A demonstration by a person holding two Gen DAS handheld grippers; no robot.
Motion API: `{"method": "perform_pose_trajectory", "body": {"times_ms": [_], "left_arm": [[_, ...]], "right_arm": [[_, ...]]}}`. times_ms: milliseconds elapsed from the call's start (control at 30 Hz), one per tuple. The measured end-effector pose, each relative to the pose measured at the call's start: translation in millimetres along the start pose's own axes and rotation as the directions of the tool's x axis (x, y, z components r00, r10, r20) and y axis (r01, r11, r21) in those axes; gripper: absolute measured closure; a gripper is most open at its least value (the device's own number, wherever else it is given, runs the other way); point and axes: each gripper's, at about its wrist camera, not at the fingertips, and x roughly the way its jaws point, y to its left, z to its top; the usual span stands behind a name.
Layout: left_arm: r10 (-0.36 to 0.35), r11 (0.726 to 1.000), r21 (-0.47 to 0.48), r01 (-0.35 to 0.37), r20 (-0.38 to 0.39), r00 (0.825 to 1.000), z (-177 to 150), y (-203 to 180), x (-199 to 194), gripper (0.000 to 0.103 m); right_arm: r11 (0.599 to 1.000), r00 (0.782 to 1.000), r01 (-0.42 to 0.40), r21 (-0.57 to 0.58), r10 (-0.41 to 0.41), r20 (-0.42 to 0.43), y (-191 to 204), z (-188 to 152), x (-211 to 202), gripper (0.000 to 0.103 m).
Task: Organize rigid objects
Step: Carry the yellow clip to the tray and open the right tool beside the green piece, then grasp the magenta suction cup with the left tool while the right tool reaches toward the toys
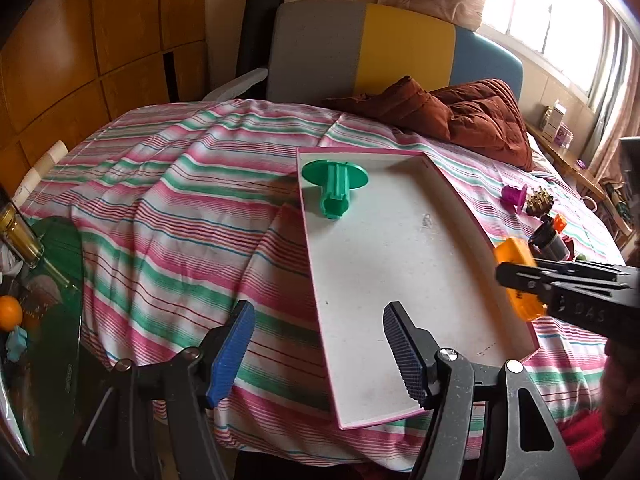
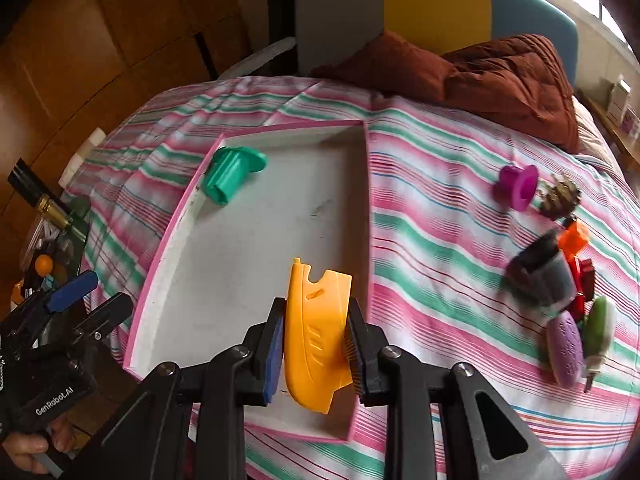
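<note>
Clamped between the two pads of the right gripper [image 2: 314,344]: a yellow plastic piece [image 2: 316,332], gripped across its flat sides, narrow end poking out past the fingertips, held over the near part of the white tray [image 2: 256,248]. Carried above the tray floor rather than resting on it, presumably for setting down inside. Ahead of the fingertips and to their left, in the tray's far corner: a green spool [image 2: 232,172], lying on its side, already sorted by the look of it. Off to the right of the fingers, on the striped bedspread [image 2: 440,240] and well apart from the tray: the unsorted remainder, namely a purple spool [image 2: 518,186], a dark jar [image 2: 540,276], an orange piece [image 2: 574,240] and a lilac oval [image 2: 566,354], bunched loosely together.

Seen from the other side: left gripper [image 1: 318,352] with fingers apart and nothing between them, poised over the tray's near-left edge, the left pad over bedspread and the right pad over the tray [image 1: 400,240], perhaps placed to steady it on the soft bedding. Beyond the right pad, at the tray's rim: the yellow piece [image 1: 516,256] arriving in the other gripper's black jaws. Rust-coloured quilt [image 1: 472,116] heaped far beyond the fingertips, by the headboard.
</note>
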Motion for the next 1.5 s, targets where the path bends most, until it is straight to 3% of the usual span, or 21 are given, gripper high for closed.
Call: {"method": "perform_pose_trajectory", "body": {"times_ms": [300,700,833,900,1067,1300,1500], "left_arm": [[0.026,0.999,-0.044,-0.027,-0.004,1.000,-2,18,0,0.035],[0.057,0.994,-0.089,-0.057,-0.009,0.998,-5,39,0,0.035],[0.063,0.994,-0.091,-0.064,-0.010,0.998,-5,42,1,0.035],[0.065,0.993,-0.094,-0.066,-0.011,0.998,-6,43,1,0.035],[0.066,0.993,-0.094,-0.067,-0.011,0.998,-6,42,2,0.035],[0.062,0.996,-0.070,-0.062,0.002,0.998,-5,33,-3,0.035],[0.056,0.998,-0.043,-0.056,0.015,0.998,-2,25,-8,0.035]], "right_arm": [[0.998,0.998,-0.051,-0.031,0.050,-0.033,28,20,29,0.076],[0.995,0.988,-0.097,0.038,0.101,-0.114,54,66,96,0.076],[0.985,0.977,-0.162,0.059,0.168,-0.129,62,71,107,0.071],[0.982,0.976,-0.179,0.059,0.184,-0.117,62,71,103,0.064],[0.984,0.983,-0.173,0.048,0.175,-0.046,54,65,79,0.061],[0.995,0.994,-0.099,-0.010,0.099,0.038,45,51,42,0.061],[0.998,0.991,-0.038,-0.052,0.044,0.124,31,39,10,0.061]]}}
